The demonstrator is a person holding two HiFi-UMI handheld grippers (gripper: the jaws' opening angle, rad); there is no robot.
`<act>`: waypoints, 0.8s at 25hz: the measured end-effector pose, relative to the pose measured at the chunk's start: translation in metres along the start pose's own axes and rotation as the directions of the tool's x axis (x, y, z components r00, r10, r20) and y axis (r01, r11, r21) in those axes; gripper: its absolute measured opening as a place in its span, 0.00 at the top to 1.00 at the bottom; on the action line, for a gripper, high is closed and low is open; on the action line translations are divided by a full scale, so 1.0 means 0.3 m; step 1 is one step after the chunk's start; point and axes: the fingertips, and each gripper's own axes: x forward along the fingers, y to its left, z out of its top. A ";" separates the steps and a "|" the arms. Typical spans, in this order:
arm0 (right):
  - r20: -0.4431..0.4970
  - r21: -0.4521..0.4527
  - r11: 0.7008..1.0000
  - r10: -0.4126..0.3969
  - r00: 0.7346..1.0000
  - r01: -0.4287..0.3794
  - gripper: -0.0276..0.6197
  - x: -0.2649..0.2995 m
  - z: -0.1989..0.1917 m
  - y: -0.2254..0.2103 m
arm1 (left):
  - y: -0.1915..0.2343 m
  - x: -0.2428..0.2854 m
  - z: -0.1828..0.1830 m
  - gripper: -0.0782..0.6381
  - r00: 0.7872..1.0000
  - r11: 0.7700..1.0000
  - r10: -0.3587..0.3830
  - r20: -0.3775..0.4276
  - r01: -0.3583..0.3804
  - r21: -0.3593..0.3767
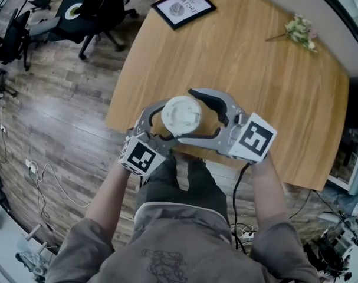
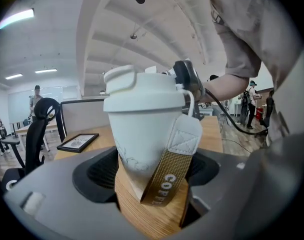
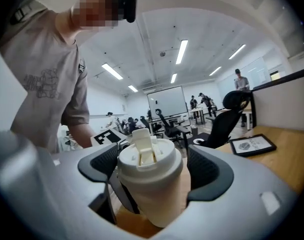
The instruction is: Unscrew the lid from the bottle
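Wood-grain tabletop (image 1: 255, 69), rounded edge, over plank flooring; open-plan office behind.

- Item 1: bottle (image 2: 141, 134), white, tapered, upright on the tabletop between both claws. Brown woven strap (image 2: 167, 179) hangs down the side facing the left claw's camera (lettering only partly legible).
- Item 2: lid (image 3: 150, 161), white, flip spout on top, seated on the bottle.
- Item 3: left claw (image 2: 152, 170), low on the bottle and clamped round its narrow lower body. One pad presses the wall; the strap covers the other contact.
- Item 4: right claw (image 3: 152, 169), higher, at lid level. Jaws apart with the lid between them, and a sliver of tabletop shows between the lid and one pad, so it does not grip.
- Item 5: framed picture (image 1: 183, 7), flat on the tabletop well beyond both claws.
- Item 6: dried flower sprig (image 1: 301, 31), far beyond the right claw, towards the far edge.
- Item 7: black office chair (image 1: 99, 7), on the floor past the left claw.
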 end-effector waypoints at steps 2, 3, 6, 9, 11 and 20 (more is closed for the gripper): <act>0.054 0.005 0.992 -0.124 0.991 0.124 0.27 -0.007 0.019 -0.009 | 0.004 -0.001 -0.001 0.38 1.000 1.000 0.013 0.000 -0.013 -0.022; 0.099 0.011 0.982 -0.189 0.977 0.189 0.26 -0.013 0.040 -0.010 | 0.005 0.001 -0.002 0.38 1.000 0.999 0.019 -0.005 -0.019 -0.027; 0.217 0.021 0.933 -0.355 0.909 0.359 0.21 -0.028 0.100 -0.004 | -0.005 0.011 -0.003 0.38 0.999 0.999 0.031 -0.017 -0.031 -0.022; 0.197 -0.033 0.878 -0.462 0.865 0.477 0.21 0.003 0.081 -0.028 | -0.003 0.006 0.001 0.38 0.999 0.998 0.040 -0.001 -0.040 -0.038; 0.180 -0.038 0.868 -0.482 0.858 0.495 0.21 0.031 0.062 -0.039 | 0.001 0.004 -0.003 0.38 0.999 0.998 0.045 -0.001 -0.045 -0.047; 0.104 -0.206 0.932 -0.283 0.954 0.299 0.24 0.065 0.047 -0.003 | -0.002 0.011 -0.003 0.38 0.999 0.998 0.037 0.002 -0.037 -0.060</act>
